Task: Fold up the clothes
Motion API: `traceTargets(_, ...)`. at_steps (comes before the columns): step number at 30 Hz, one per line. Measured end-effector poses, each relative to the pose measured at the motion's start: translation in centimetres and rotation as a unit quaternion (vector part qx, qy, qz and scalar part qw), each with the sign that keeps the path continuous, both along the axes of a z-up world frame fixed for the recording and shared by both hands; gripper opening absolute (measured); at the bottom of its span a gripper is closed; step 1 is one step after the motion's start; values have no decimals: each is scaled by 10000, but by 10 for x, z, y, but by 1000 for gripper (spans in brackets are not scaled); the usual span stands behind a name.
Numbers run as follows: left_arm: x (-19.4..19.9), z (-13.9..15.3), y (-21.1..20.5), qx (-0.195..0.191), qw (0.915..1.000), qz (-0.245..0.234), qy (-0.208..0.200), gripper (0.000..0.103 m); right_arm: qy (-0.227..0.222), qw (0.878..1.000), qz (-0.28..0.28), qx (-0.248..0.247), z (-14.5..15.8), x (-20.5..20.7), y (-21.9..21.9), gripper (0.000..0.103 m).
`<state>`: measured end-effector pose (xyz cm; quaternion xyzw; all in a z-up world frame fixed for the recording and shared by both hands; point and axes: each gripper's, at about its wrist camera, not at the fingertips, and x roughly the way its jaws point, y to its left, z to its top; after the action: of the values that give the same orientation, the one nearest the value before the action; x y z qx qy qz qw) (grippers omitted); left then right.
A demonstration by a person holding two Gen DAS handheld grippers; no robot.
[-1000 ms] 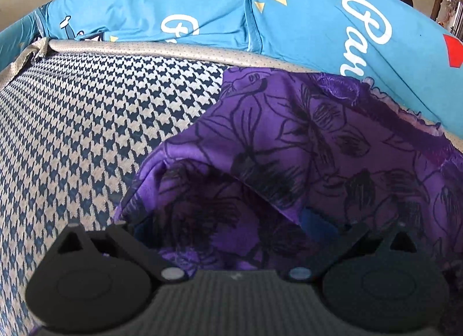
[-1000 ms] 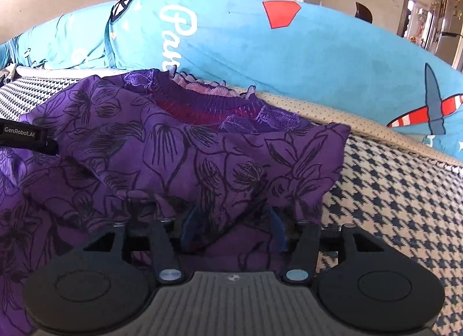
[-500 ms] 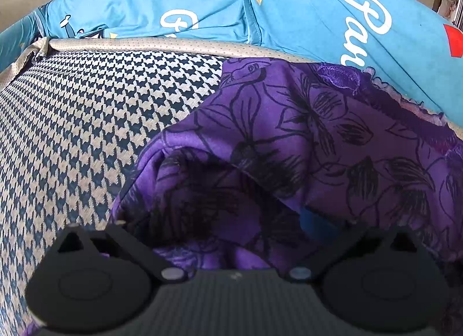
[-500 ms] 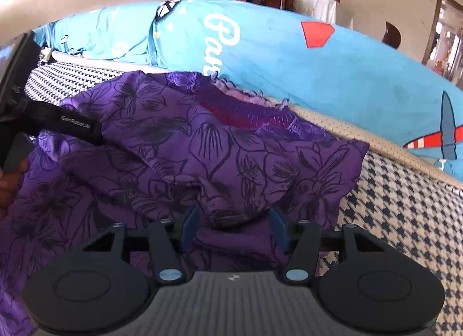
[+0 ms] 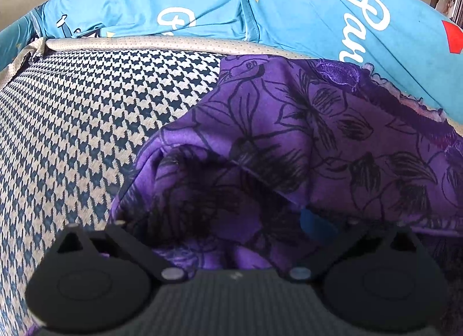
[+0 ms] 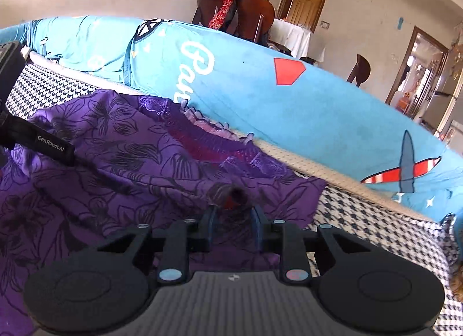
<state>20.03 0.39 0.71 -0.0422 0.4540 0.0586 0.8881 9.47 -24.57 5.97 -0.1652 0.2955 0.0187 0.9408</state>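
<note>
Purple floral fabric [image 5: 289, 139] is draping over the left gripper [image 5: 231, 220], burying its fingers so that only a sliver of one blue pad [image 5: 311, 221] is peeking out; whether the jaws are gripping cannot be told. In the right wrist view, the right gripper [image 6: 232, 220] is reaching into a bunched fold [image 6: 228, 192] that is covering its fingertips. The garment is running off the left and bottom edges there. The houndstooth cushion [image 6: 376, 220] is being cropped at the right border, and items in the far doorway [image 6: 416, 75] are appearing too small to identify.
</note>
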Motion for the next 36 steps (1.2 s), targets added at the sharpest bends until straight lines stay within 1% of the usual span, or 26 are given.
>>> traceTargets(2,0,1,0,4,10000,-3,9,103,124,9999,34,76,5,-2,-5,26)
traceTargets(6,-2,7,2,-79,9999,95,27,103,62,9992,-142,371,11,-3,-16,28)
traceTargets(9,-8,15,0,-26,9997,166,-160,103,22,9964,-344,771,11,2,-24,30)
traceTargets(11,-11,22,-3,42,9992,171,-347,103,-37,9945,-445,944,8,7,-27,36)
traceTargets(13,-13,27,-6,31,9986,124,-520,103,-36,9924,-545,1105,4,14,-29,36)
traceTargets(16,-14,34,-12,-58,9973,7,-738,103,50,9861,-602,1549,-2,24,-31,36)
traceTargets(18,-11,32,-17,-54,9972,-90,-737,103,61,9839,-565,1693,-6,29,-27,36)
traceTargets(22,-7,21,-28,-2,9977,-318,-598,103,121,9843,-346,1728,-15,38,-10,36)
traceTargets(25,-6,13,-34,86,9978,-454,-472,103,321,9862,-133,1622,-24,43,3,37)
traceTargets(27,-5,8,-37,190,9976,-526,-399,103,635,9872,-28,1463,-35,46,12,40)
traceTargets(28,-5,6,-38,250,9975,-567,-345,103,637,9889,15,1339,-39,45,15,43)
traceTargets(30,-6,2,-39,320,9971,-605,-321,103,606,9920,96,1104,-45,42,20,44)
traceTargets(33,-8,0,-40,375,9969,-629,-301,103,663,9895,-1,1285,-43,43,16,45)
traceTargets(35,-9,-3,-43,485,9959,-719,-250,103,672,9891,-39,1309,-43,44,18,47)
traceTargets(36,-11,-3,-44,545,9952,-764,-291,103,675,9890,-56,1317,-43,44,19,48)
